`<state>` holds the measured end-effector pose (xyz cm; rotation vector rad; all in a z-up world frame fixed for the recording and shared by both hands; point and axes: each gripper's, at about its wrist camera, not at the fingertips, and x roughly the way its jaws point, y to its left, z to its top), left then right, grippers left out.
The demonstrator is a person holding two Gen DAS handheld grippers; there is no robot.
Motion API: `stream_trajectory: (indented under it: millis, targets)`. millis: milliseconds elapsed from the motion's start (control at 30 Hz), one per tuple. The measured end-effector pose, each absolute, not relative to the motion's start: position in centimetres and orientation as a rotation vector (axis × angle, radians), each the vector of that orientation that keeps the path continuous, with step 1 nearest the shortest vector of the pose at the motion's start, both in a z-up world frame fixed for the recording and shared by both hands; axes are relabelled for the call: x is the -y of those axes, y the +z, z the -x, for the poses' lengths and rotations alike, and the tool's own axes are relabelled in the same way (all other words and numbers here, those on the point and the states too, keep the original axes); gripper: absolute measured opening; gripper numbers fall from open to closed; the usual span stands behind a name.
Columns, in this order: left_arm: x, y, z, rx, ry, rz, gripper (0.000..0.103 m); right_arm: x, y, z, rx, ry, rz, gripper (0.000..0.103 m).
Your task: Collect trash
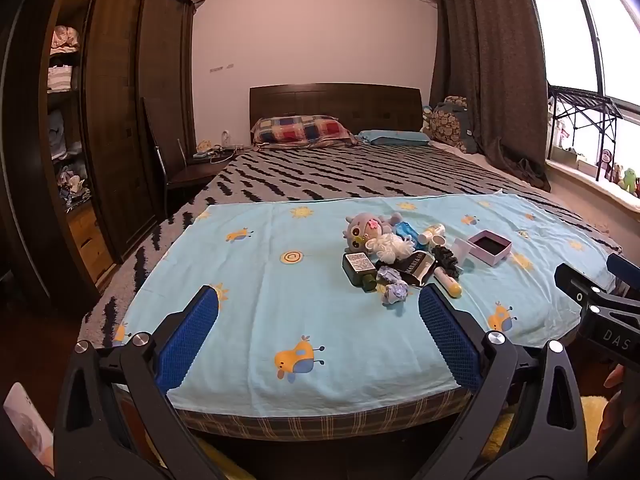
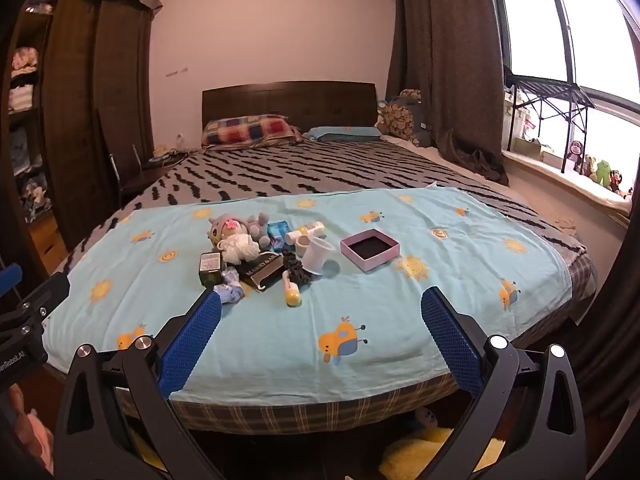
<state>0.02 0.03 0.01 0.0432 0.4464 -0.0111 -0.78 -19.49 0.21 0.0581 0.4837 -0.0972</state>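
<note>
A pile of small items lies on a light blue sheet [image 1: 280,320] on the bed: two crumpled paper balls [image 1: 394,292] [image 2: 229,293], a dark torn wrapper [image 1: 416,268] [image 2: 260,270], a dark green box [image 1: 358,266] [image 2: 210,267], a grey plush toy [image 1: 366,230] [image 2: 230,227], a white puff [image 1: 390,246], a black scrunchie [image 2: 296,266], a clear cup [image 2: 317,256], a yellow-capped tube [image 1: 450,283] [image 2: 291,292] and an open pink box [image 1: 490,246] [image 2: 370,248]. My left gripper [image 1: 318,312] is open and empty, short of the pile. My right gripper [image 2: 320,312] is open and empty too.
The bed has a striped grey cover [image 1: 340,176], pillows [image 1: 304,130] and a dark headboard. A dark wardrobe [image 1: 116,120] stands at the left. A window sill with toys [image 2: 600,176] is at the right. A yellow fluffy thing [image 2: 436,448] lies on the floor below.
</note>
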Motion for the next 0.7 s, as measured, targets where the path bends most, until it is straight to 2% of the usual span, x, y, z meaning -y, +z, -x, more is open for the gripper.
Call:
stream_trajectory:
  millis: [700]
  targets:
    - [-0.29,0.19,0.26,-0.438,-0.012,-0.037,0.095,19.37,0.33,0.97,-0.479,-0.096,-0.062,0.100]
